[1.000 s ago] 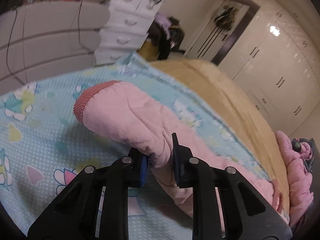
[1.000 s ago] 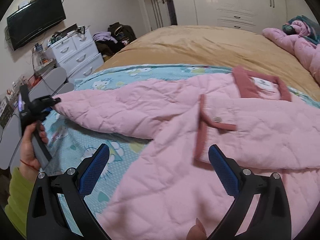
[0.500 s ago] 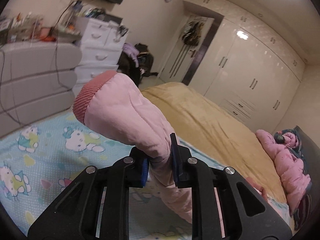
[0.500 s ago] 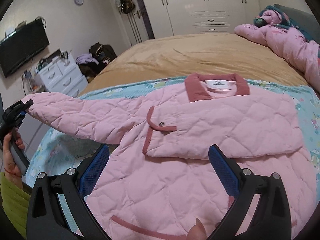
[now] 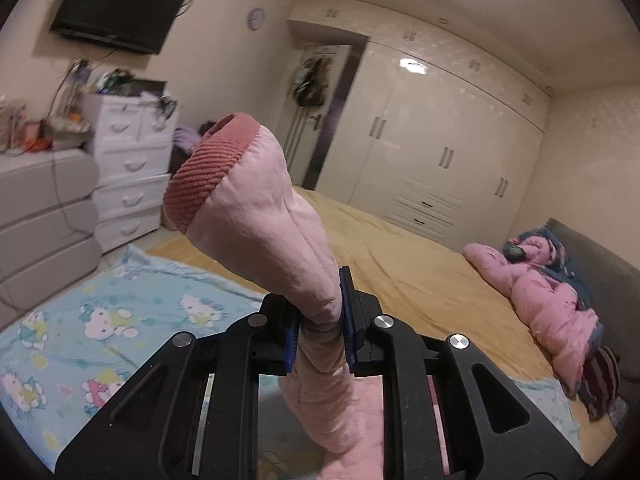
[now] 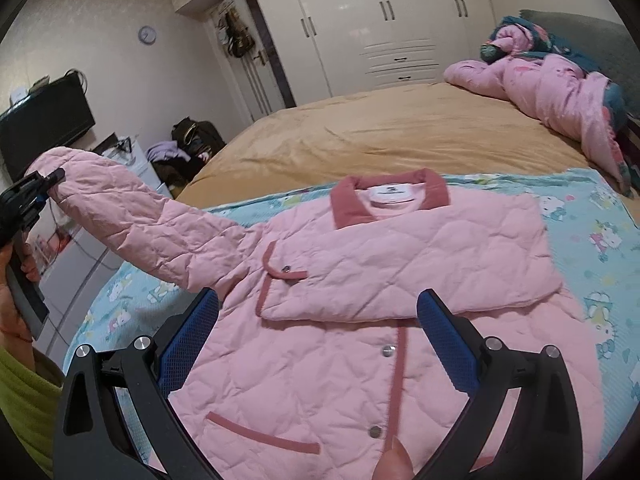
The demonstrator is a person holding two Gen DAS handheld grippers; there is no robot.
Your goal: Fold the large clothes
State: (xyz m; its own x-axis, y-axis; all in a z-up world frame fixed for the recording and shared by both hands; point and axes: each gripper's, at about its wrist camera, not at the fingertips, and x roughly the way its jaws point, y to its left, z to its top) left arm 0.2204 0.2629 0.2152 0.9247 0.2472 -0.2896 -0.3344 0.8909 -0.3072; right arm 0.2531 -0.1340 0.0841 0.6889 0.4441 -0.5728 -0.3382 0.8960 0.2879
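A pink quilted jacket lies front-up on a light blue cartoon-print blanket, its darker pink collar towards the far side and one sleeve folded across the chest. My left gripper is shut on the other sleeve near its ribbed cuff and holds it up in the air; in the right wrist view that gripper is at the far left. My right gripper hovers open over the jacket's lower front, nothing between its blue pads.
The blanket covers the near part of a bed with a tan spread. A pink and dark bundle of bedding lies at the headboard. White drawers and a wall television stand to the left, wardrobes behind.
My left gripper has risen with the sleeve, lifting it off the blanket. The right gripper has drawn back, bringing the whole jacket into view, and stays open.
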